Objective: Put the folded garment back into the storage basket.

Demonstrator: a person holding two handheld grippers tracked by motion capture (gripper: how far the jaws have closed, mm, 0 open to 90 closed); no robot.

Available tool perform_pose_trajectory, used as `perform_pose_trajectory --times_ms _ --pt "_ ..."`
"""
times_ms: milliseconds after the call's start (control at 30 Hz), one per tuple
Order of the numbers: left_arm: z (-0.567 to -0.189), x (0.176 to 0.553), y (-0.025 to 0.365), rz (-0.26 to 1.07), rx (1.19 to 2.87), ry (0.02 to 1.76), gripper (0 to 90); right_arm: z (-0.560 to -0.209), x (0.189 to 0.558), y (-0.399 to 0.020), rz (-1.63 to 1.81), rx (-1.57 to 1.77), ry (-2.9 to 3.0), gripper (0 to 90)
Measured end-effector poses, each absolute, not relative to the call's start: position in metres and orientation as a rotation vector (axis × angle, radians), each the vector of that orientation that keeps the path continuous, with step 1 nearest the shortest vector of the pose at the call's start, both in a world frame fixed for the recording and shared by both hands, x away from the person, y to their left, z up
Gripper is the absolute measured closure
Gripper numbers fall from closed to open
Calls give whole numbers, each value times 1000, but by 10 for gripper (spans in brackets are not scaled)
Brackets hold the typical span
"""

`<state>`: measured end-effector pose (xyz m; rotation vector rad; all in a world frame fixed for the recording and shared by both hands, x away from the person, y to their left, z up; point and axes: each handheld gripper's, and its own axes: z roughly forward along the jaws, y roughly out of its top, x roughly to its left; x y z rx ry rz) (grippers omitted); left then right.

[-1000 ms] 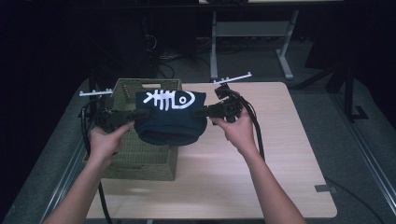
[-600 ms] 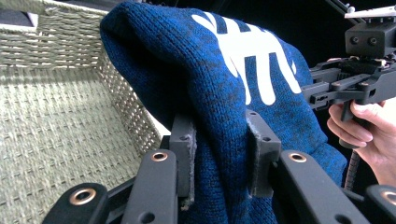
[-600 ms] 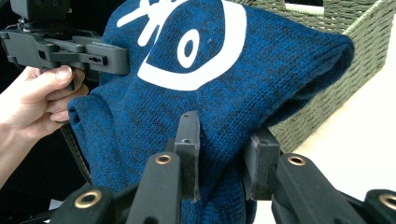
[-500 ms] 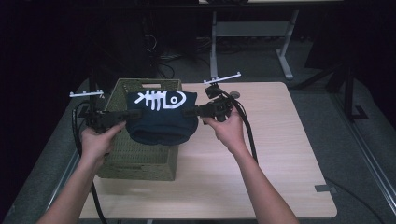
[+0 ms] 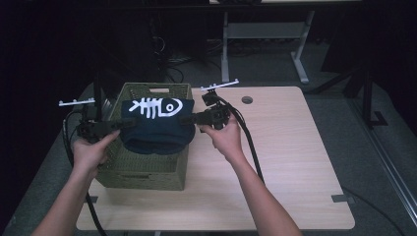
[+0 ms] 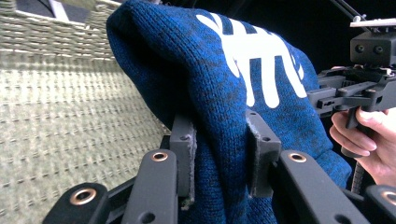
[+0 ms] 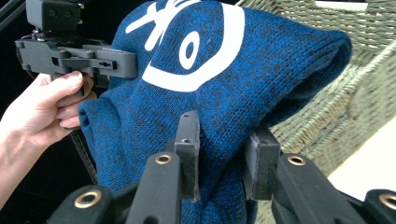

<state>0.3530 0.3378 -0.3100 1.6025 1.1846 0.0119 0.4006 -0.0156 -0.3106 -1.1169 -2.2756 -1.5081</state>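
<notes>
A folded dark blue knitted garment (image 5: 157,123) with a white fish-skeleton print hangs stretched between my two grippers, directly over the green woven basket (image 5: 142,169). My left gripper (image 5: 127,124) is shut on the garment's left edge; its pads (image 6: 187,144) pinch thick blue knit (image 6: 233,93). My right gripper (image 5: 189,119) is shut on the right edge, blue knit (image 7: 210,93) bunched between its pads (image 7: 189,154). The garment's lower fold sags into the basket opening. The basket weave (image 6: 70,107) lies just below and behind the cloth, and its rim (image 7: 373,60) shows to the right.
The basket stands at the left end of a light wooden table (image 5: 285,162) with a round cable hole (image 5: 247,100). Black cables (image 5: 248,142) trail from both grippers. Beyond the table are a grey floor and a desk frame (image 5: 265,34).
Both grippers have carried the garment to the left, from the basket's right side to directly above it, and a little lower.
</notes>
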Motion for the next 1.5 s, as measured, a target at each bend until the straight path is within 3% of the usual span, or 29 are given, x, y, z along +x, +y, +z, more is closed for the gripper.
perform_pose_trajectory --times_ms 1500 --pt "-335 356 392 73 1586 1349 659 -339 409 57 -1479 -1132 -2284 701"
